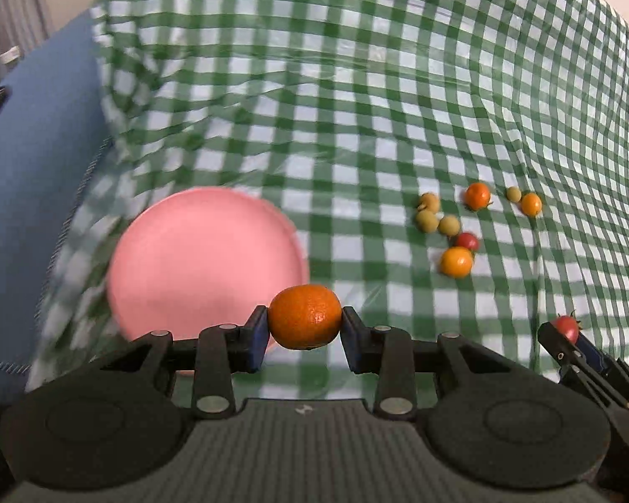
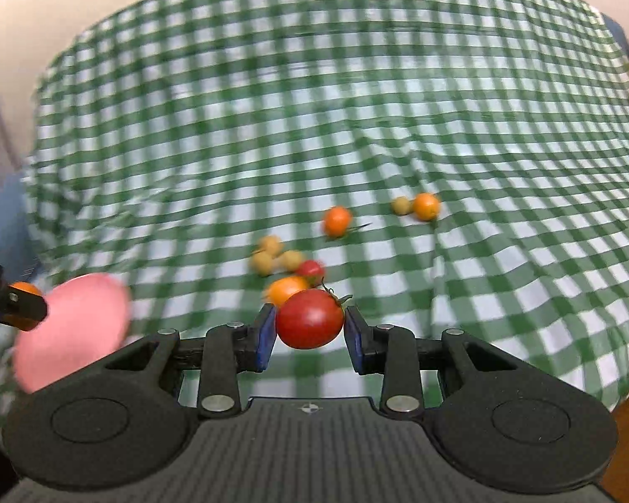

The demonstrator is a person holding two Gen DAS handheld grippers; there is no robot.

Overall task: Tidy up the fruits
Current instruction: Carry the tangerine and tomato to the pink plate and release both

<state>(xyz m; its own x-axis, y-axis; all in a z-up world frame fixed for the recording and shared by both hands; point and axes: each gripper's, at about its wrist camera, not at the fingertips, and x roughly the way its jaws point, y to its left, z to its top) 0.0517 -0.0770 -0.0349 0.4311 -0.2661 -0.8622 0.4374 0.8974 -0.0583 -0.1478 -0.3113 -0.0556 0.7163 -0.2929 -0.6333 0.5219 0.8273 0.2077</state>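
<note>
My left gripper (image 1: pixel 305 319) is shut on an orange mandarin (image 1: pixel 304 317), held above the near right edge of a pink plate (image 1: pixel 197 264). In the right wrist view my right gripper (image 2: pixel 310 320) is shut on a red tomato (image 2: pixel 310 318) with a green stem. That tomato (image 1: pixel 566 327) and the right gripper (image 1: pixel 568 337) also show at the lower right of the left wrist view. The left gripper's finger (image 2: pixel 16 304) with the mandarin (image 2: pixel 25 289) shows at the left edge of the right wrist view, beside the pink plate (image 2: pixel 75 331). Several small fruits (image 1: pixel 457 230) lie loose on the cloth.
A wrinkled green-and-white checked cloth (image 1: pixel 356 105) covers the table. The loose fruits (image 2: pixel 289 270) are orange, yellow-green and red, with two more orange ones (image 2: pixel 427 206) farther right. A blue cushion (image 1: pixel 33 193) lies past the cloth's left edge. The cloth drops off at the right.
</note>
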